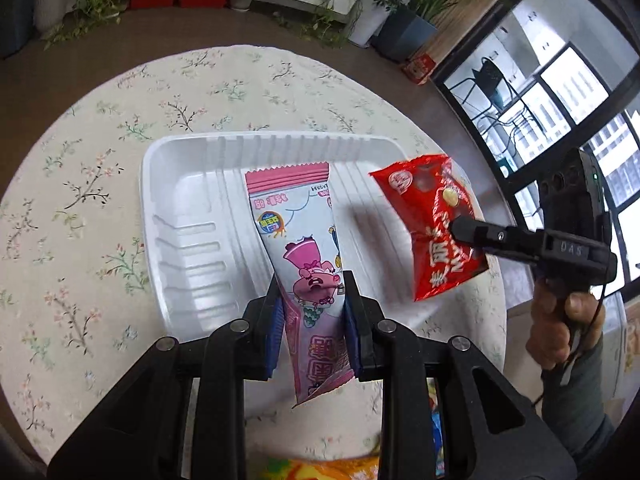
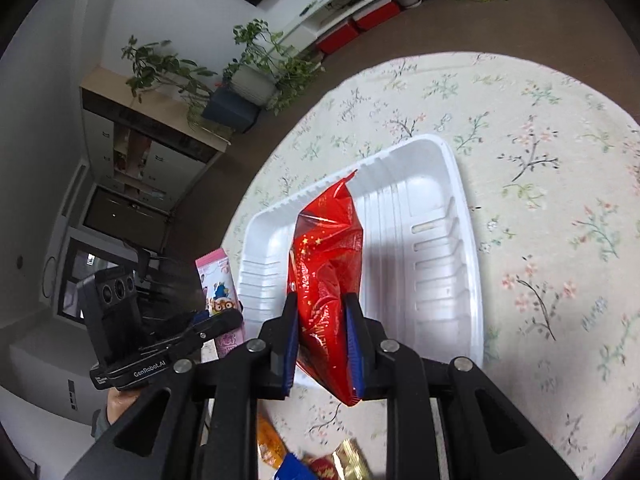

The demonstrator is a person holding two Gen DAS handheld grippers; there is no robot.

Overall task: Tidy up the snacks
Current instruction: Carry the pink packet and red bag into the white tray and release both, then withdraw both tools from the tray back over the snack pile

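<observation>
Our left tongs (image 1: 310, 312) pinch the pink cartoon-pig snack packet (image 1: 298, 236) and our right tongs (image 2: 322, 332) pinch the crinkly red foil snack bag (image 2: 326, 264), both held over the empty white ribbed plastic tray (image 1: 192, 200) at twelve o'clock, likely ready to drop. Loose snack wrappers (image 2: 320, 460) crowd the floral tabletop (image 1: 80, 184) at six; nothing blocks the tray.

2 held snack packets (image 1: 298, 248), 1 tray (image 1: 192, 216)

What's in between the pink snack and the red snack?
Nothing but bare white tray floor. In the left wrist view, the pink snack and red snack hang apart above it.
</observation>
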